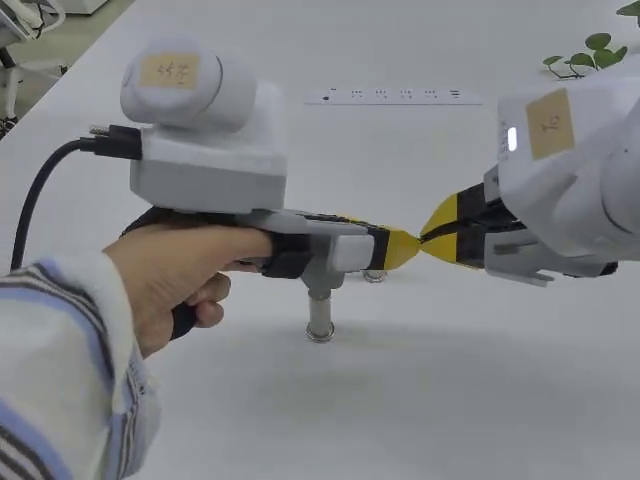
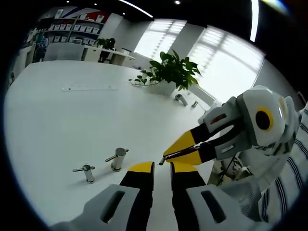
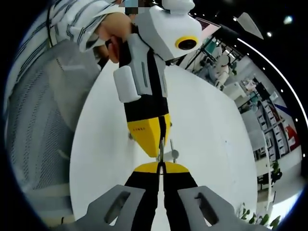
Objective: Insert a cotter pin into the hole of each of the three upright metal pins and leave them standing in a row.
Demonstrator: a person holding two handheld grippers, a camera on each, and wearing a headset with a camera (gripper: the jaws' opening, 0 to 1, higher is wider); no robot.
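White power strip (image 1: 392,96) lying flat on white table (image 1: 450,400); leafy potted plant (image 2: 173,72) near far edge.

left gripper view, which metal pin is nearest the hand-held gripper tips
The right-hand metal pin, just beside the yellow tips; the other metal pin stands further left.

**Three Cameras, One Meeting Point**

The head view looks down from close behind the left gripper (image 1: 413,250). Each gripper view faces along its own jaws at the other; all three share the spot where the right gripper (image 1: 428,238) meets it.
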